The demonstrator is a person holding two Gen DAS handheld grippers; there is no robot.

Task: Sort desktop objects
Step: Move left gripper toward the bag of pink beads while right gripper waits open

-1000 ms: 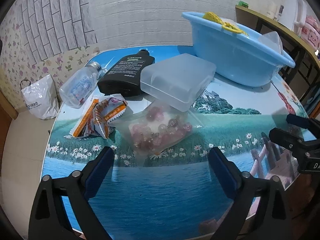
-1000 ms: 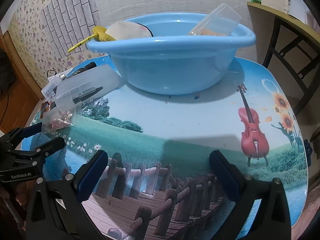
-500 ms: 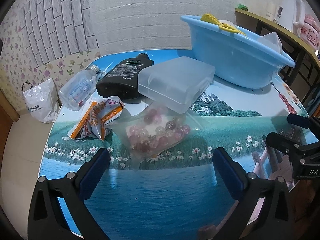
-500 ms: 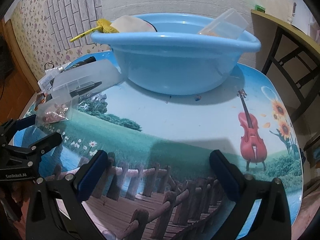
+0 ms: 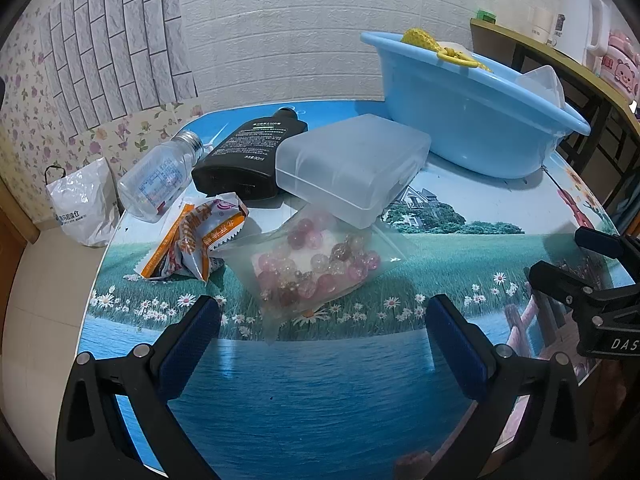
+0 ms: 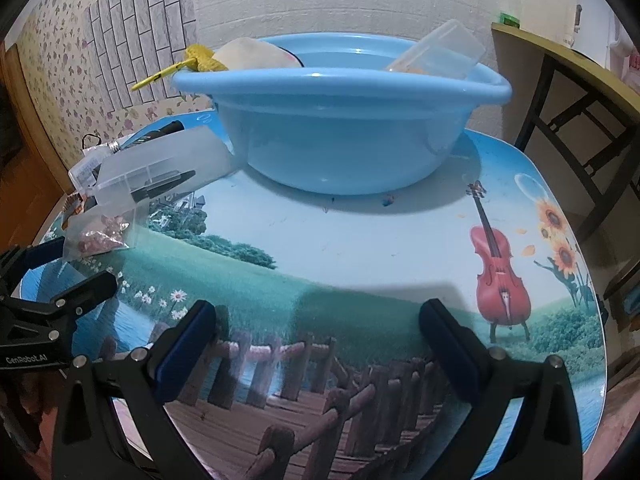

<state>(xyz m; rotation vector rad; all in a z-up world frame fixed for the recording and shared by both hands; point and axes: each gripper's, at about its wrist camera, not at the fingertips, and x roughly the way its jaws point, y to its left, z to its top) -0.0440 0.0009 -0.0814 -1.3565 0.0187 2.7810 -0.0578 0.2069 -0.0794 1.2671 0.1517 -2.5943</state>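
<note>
Your left tool (image 5: 322,322) hangs with its jaws spread wide and empty, low over the tabletop (image 5: 320,392), lined up on the bag of beads (image 5: 312,266) just ahead, likely your next pick. Its far edge is tucked under the clear plastic case (image 5: 352,168), so expect drag when you lift. Beside it lie the orange snack wrapper (image 5: 198,242), the clear bottle (image 5: 158,180) and the black bottle (image 5: 250,158), all unsorted. Your right tool (image 6: 316,328) is equally open and empty, waiting in front of the blue basin (image 6: 344,136), which already holds several items and probably serves as the destination.
</note>
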